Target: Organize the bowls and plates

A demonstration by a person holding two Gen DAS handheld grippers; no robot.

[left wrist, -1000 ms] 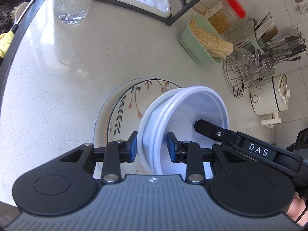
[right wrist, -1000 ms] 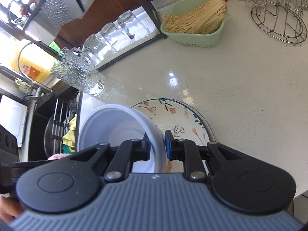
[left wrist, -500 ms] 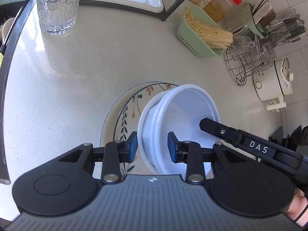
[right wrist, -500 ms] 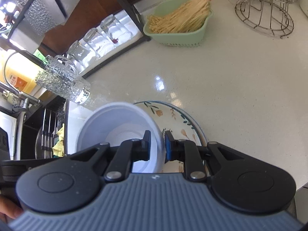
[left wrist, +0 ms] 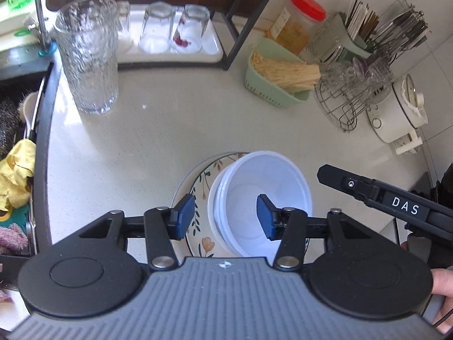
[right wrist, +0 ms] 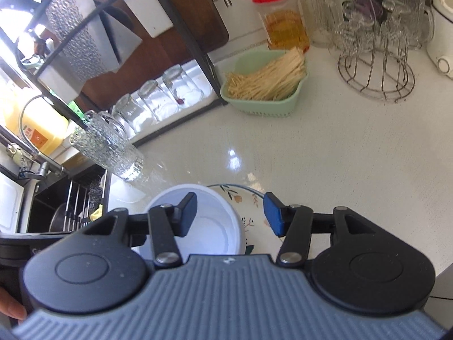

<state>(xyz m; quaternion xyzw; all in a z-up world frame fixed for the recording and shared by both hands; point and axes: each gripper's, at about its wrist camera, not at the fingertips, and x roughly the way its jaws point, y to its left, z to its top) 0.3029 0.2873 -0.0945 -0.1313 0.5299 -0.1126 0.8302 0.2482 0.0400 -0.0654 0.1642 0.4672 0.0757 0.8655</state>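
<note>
A stack of white bowls (left wrist: 260,195) sits on a floral plate (left wrist: 202,187) on the white counter. My left gripper (left wrist: 225,216) is open above the stack's left rim, one pad (left wrist: 185,216) outside, the other inside, touching nothing. My right gripper (right wrist: 230,216) is open too, above the bowls' (right wrist: 212,226) right rim and the plate (right wrist: 252,201). The right gripper's finger (left wrist: 368,189) shows at the right of the left wrist view.
A tall ribbed glass (left wrist: 89,53) stands at the back left by the sink edge (left wrist: 42,141). A green basket of sticks (left wrist: 283,80), a wire glass rack (left wrist: 351,93), a red-lidded jar (left wrist: 297,22) and a white pot (left wrist: 396,110) line the back right.
Both grippers have opened and let go of the bowl stack's rim. The bowls have settled level on the plate. Both grippers have pulled back and up.
</note>
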